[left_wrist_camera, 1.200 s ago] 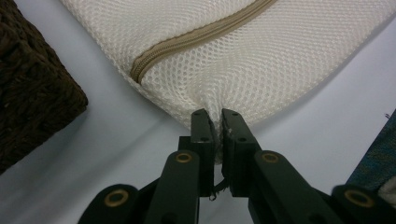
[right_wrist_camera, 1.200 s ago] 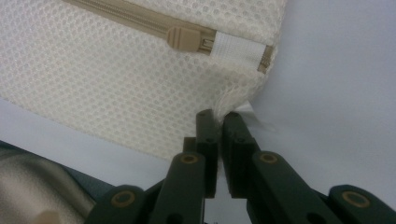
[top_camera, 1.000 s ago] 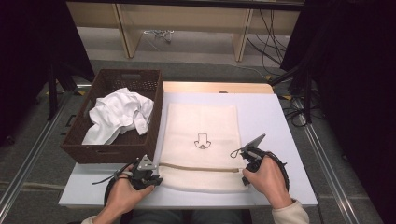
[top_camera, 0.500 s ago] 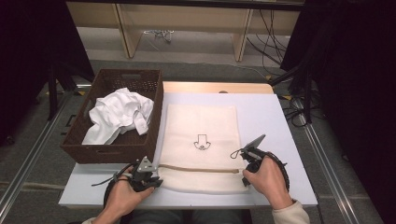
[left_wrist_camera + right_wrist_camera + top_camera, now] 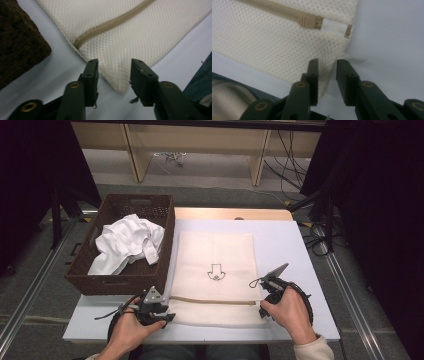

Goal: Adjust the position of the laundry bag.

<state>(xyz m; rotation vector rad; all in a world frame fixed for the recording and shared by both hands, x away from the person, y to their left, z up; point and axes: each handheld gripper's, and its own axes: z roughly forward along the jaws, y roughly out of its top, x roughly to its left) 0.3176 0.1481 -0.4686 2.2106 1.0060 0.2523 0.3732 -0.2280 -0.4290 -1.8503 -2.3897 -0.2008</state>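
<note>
A cream mesh bag [image 5: 215, 255] with a tan zipper [image 5: 210, 300] and a small black arrow print lies flat on the white table [image 5: 280, 235]. My left gripper [image 5: 167, 316] sits at its near left corner. In the left gripper view its jaws have just been opening and stand open [image 5: 113, 67], with the bag's corner [image 5: 140, 32] lying loose between them. My right gripper [image 5: 262, 306] is at the near right corner. Its jaws have just been opening too and stand apart [image 5: 327, 65] around the mesh edge, below the zipper pull [image 5: 309, 22].
A dark wicker basket [image 5: 120, 282] stands at the table's left, holding a crumpled white cloth [image 5: 127, 245]. Its corner [image 5: 17, 45] is close to my left gripper. Bare table lies right of the bag. A wooden shelf and cables are beyond the far edge.
</note>
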